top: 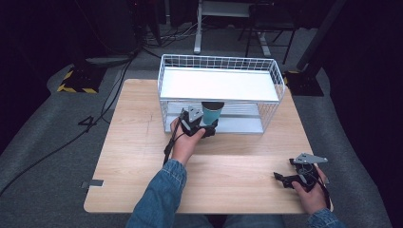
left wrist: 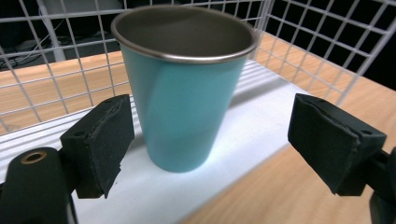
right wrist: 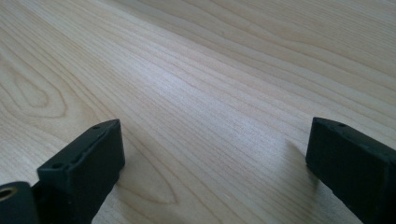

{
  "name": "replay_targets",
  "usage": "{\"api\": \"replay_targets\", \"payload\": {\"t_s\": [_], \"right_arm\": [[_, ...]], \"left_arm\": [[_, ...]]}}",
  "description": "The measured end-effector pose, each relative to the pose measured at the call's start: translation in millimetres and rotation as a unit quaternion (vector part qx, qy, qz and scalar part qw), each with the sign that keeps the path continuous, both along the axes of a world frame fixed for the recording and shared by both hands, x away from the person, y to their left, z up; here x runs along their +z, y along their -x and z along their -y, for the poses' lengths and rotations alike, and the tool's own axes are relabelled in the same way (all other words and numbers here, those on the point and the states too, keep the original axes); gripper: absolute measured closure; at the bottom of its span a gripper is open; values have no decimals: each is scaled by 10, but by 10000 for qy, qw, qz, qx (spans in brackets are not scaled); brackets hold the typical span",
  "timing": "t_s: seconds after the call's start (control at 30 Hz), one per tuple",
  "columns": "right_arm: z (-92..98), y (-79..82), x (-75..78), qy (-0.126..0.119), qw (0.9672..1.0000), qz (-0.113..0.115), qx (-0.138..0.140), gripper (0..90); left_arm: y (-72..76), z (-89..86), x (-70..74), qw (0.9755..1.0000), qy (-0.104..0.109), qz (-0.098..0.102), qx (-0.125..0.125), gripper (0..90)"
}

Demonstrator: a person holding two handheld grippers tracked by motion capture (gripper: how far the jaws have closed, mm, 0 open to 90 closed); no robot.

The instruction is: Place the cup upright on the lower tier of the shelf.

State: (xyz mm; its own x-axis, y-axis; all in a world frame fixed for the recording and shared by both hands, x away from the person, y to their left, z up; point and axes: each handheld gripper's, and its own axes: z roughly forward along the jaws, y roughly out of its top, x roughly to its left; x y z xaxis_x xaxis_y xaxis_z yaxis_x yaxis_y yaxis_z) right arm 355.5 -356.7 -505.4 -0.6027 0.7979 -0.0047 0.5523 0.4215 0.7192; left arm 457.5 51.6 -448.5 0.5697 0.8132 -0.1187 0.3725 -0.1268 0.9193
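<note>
A teal cup (left wrist: 184,88) with a bare metal rim stands upright on the white lower shelf (left wrist: 243,126) of a wire rack (top: 221,92), near the shelf's front edge. In the high view the rack's upper shelf (top: 218,84) covers the cup's mouth, and the left gripper (top: 202,128) hides its base, so only the middle of its wall shows there. The left gripper is spread wide, one jaw on each side of the cup and neither touching it; in the left gripper view the left pad sits just beside the wall, the right pad well apart. The cup's inside is dark and its bottom cannot be made out. No print or label is visible on the cup, the rack or the grippers. The right gripper (top: 285,180) rests low over the wooden table (top: 142,142) near its right front corner, jaws parted and holding nothing; the frame's lower edge cuts off that forearm.
</note>
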Motion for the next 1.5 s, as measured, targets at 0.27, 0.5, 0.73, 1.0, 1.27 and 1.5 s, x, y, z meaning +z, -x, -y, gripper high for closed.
{"api": "replay_targets", "payload": {"t_s": [0.27, 0.5, 0.73, 1.0, 1.27, 1.5], "right_arm": [[0, 0, 0, -1, 10000, -1, 0, 47], [-1, 0, 0, -1, 10000, -2, 0, 47], [-1, 0, 0, -1, 10000, -2, 0, 47], [-2, -1, 0, -4, 10000, -5, -3, 45], [-4, -2, 0, -8, 10000, -9, -3, 44], [-3, -2, 0, -7, 10000, -6, 0, 44]], "left_arm": [[292, -113, 204, 9998, -54, 91, -160, 155], [535, -250, 333, 9990, -346, 63, -267, 155], [793, -449, 392, 9990, -320, 59, -320, 156], [991, -675, 350, 9979, -558, -52, -334, 158], [1232, -938, 256, 9972, -670, -134, -312, 160], [1396, -1090, 173, 9965, -743, -217, -324, 159]]}}
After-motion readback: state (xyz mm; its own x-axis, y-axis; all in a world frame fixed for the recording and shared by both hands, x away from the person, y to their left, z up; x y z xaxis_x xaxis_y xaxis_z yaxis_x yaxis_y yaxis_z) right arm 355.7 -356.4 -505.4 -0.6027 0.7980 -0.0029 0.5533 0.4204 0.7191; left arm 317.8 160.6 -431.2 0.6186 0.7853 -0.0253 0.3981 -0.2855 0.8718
